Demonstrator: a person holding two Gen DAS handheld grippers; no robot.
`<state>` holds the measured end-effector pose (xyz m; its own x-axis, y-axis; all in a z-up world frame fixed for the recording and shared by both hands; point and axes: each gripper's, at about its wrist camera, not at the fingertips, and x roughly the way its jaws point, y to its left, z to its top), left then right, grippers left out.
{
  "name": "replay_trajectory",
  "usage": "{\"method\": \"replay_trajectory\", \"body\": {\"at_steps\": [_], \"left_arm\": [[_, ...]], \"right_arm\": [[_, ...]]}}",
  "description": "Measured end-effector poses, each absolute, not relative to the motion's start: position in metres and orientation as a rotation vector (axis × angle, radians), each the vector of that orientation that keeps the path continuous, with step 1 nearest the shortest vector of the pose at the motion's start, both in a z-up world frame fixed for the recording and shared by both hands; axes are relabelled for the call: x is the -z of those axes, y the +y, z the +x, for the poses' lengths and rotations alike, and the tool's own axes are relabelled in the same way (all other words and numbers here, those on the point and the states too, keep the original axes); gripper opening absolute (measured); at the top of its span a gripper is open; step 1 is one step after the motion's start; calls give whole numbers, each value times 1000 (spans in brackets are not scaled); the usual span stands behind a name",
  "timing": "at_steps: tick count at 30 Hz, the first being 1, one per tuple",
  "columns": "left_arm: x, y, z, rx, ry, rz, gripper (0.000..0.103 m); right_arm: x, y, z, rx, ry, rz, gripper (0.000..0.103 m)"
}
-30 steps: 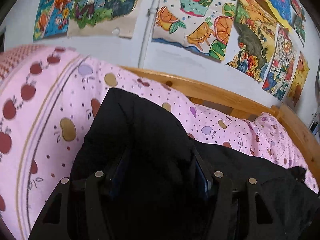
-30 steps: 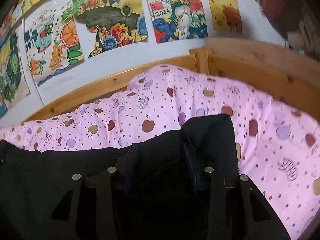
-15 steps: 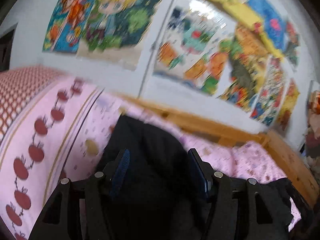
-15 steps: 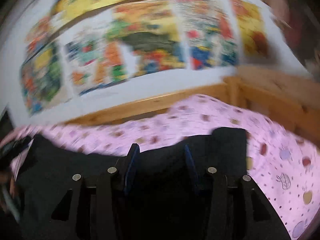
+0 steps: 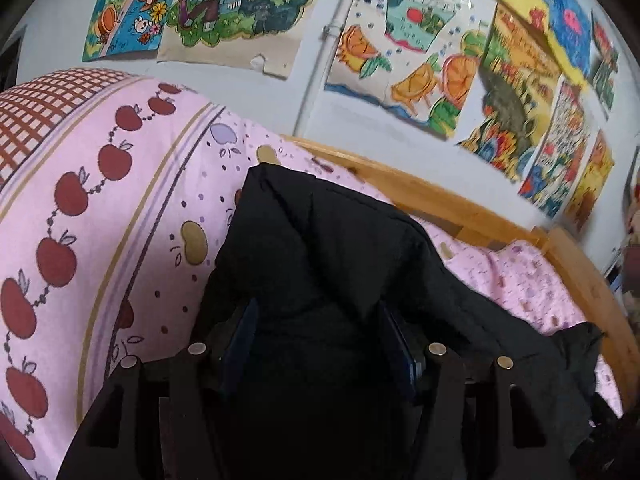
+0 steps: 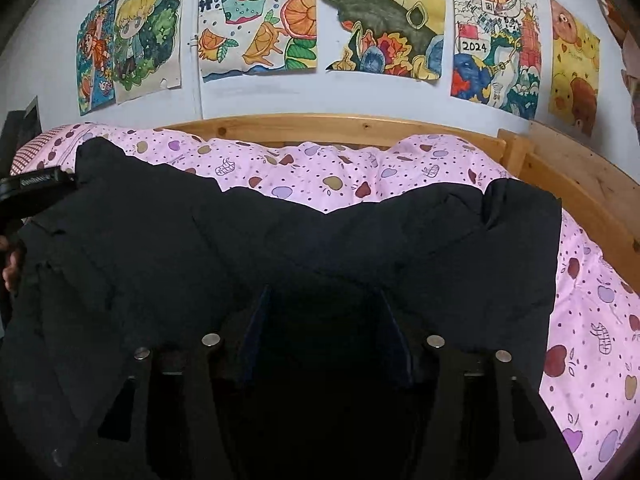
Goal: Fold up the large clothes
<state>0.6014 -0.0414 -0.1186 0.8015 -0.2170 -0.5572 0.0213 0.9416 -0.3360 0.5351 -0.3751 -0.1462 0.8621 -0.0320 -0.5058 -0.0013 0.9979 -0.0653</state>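
The black jacket (image 6: 280, 248) is spread across the pink bed sheet (image 6: 592, 320), bunched fabric is clamped in the left gripper (image 5: 320, 344) while the right gripper (image 6: 324, 328) is opening with cloth between its jaws, and free sheet is left toward the wooden bed frame (image 6: 580, 184).

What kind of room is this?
Probably a child's bedroom: a wooden bed frame, a pink apple-print quilt with a black coat on it, and colourful drawings on the wall.
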Motion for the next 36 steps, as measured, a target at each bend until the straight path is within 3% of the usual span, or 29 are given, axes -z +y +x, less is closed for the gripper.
{"method": "replay_trajectory", "body": {"at_steps": [3, 14, 17, 25, 36], "left_arm": [[110, -39, 586, 153, 602, -351, 61], [71, -93, 514, 412, 560, -212, 81], [60, -104, 498, 421, 556, -177, 86], [35, -90, 454, 357, 536, -219, 103], [6, -63, 386, 324, 553, -218, 103]], "right_arm": [[137, -386, 528, 8, 498, 0, 63], [108, -383, 479, 23, 449, 15, 75], [97, -382, 463, 18, 436, 27, 82], [64, -376, 417, 9, 395, 32, 94], [32, -350, 341, -44, 357, 17, 99]]}}
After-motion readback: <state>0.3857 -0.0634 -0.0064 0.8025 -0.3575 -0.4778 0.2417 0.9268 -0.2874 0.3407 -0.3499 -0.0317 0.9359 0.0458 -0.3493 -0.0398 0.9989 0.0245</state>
